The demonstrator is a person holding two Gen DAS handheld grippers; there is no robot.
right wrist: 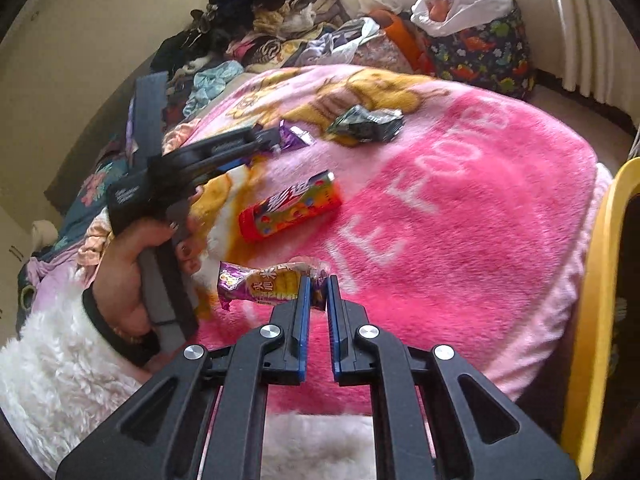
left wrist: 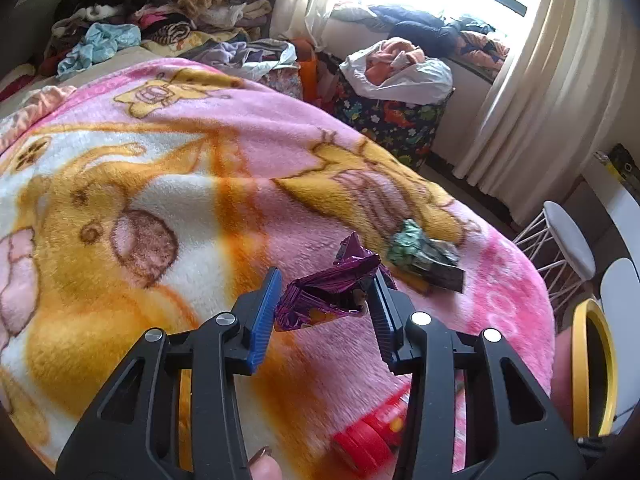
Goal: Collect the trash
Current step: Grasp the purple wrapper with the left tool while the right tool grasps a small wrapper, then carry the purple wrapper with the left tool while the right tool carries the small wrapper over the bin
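Note:
My left gripper (left wrist: 326,292) has its jaws around a crumpled purple foil wrapper (left wrist: 328,292); they stand wide, touching it on both sides. In the right wrist view the left gripper (right wrist: 276,142) holds that purple wrapper (right wrist: 294,138) just above the pink blanket (right wrist: 460,208). My right gripper (right wrist: 318,292) is shut on a purple-and-yellow snack wrapper (right wrist: 264,286), held above the blanket. A green-black wrapper (left wrist: 424,256) lies beyond the left gripper; it also shows in the right wrist view (right wrist: 366,124). A red candy tube (right wrist: 292,210) lies on the blanket.
A yellow-rimmed bin (right wrist: 600,300) stands at the bed's right edge, also in the left wrist view (left wrist: 592,368). Piled clothes (left wrist: 168,12) cover the far bed end. A dinosaur-print basket (left wrist: 392,120) with a white bag sits by the curtain. White stools (left wrist: 568,244) stand at right.

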